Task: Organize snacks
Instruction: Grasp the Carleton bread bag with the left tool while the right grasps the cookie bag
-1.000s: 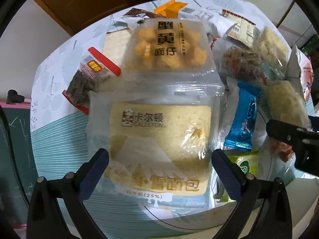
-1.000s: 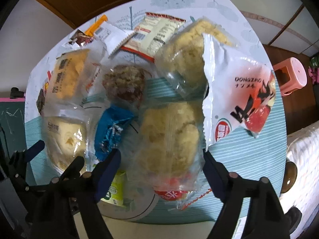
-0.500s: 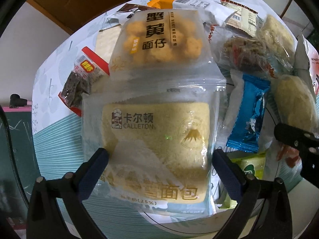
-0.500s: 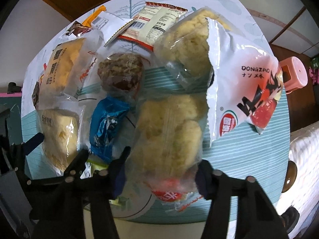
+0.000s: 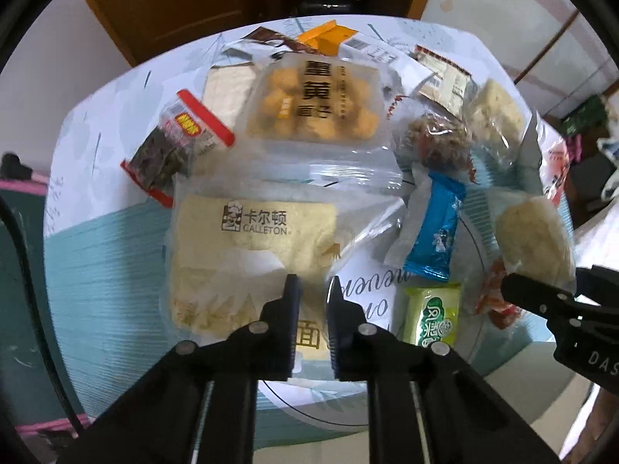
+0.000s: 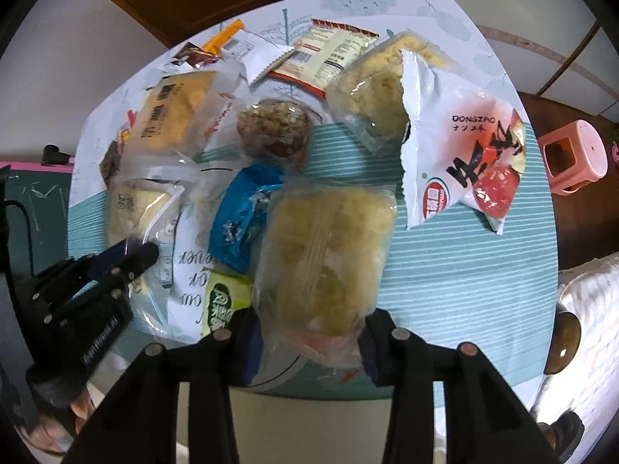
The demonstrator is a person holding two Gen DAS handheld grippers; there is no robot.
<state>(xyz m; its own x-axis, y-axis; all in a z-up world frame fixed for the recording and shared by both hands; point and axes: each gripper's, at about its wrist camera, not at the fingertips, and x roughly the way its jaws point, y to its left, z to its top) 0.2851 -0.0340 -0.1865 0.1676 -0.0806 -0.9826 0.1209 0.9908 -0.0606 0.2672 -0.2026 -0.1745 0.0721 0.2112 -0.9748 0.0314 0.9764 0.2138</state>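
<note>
change: my left claw (image 5: 312, 290) has just closed, pinching the Calleton bread pack (image 5: 251, 247) | my right claw (image 6: 309, 332) has just closed around the yellow pastry bag (image 6: 325, 259) | both over worktop (image 6: 464, 270) | meaning: both ready to lift

Two clear-wrapped breads, each pinched at its near end.
The pale square Calleton bread packet (image 5: 247, 239) is crumpled on the left; the lumpy yellow floss-bread packet (image 6: 329, 247) lies rightward, over the striped cloth.
</note>
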